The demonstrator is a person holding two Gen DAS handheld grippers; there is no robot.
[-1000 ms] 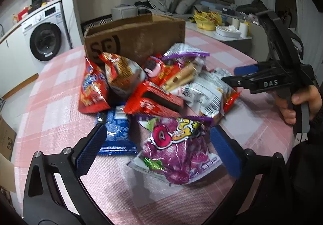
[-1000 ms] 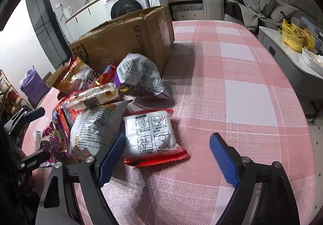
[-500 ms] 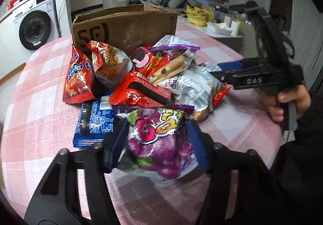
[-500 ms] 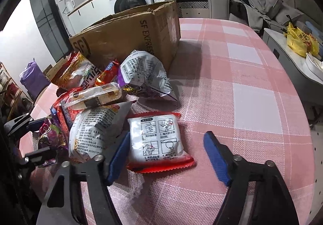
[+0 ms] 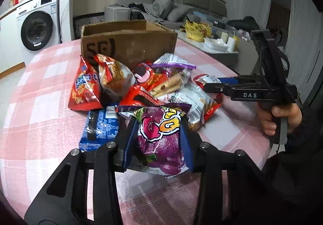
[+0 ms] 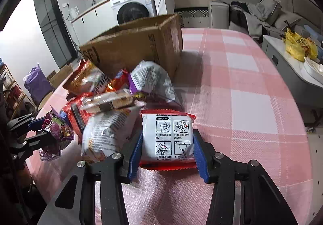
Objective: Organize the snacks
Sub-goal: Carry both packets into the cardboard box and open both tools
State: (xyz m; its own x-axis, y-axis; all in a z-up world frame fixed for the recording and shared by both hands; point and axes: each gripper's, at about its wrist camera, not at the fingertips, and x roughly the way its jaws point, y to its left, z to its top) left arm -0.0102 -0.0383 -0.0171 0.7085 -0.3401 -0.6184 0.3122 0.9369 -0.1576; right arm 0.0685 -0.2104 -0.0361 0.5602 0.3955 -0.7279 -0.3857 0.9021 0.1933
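Pink-checked bench [image 6: 242, 83], cardboard box [image 5: 129, 43] at 12 o'clock; left tool [image 5: 159, 134] now clamped on purple bag [image 5: 161, 140], right tool [image 6: 167, 148] now pinching white packet [image 6: 167, 138], both previously wide; ready for boxing.

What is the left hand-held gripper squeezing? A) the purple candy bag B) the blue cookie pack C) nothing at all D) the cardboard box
A: in the left wrist view the blue fingers of the left hand-held gripper press both sides of the purple candy bag, with the blue cookie pack lying beside it.
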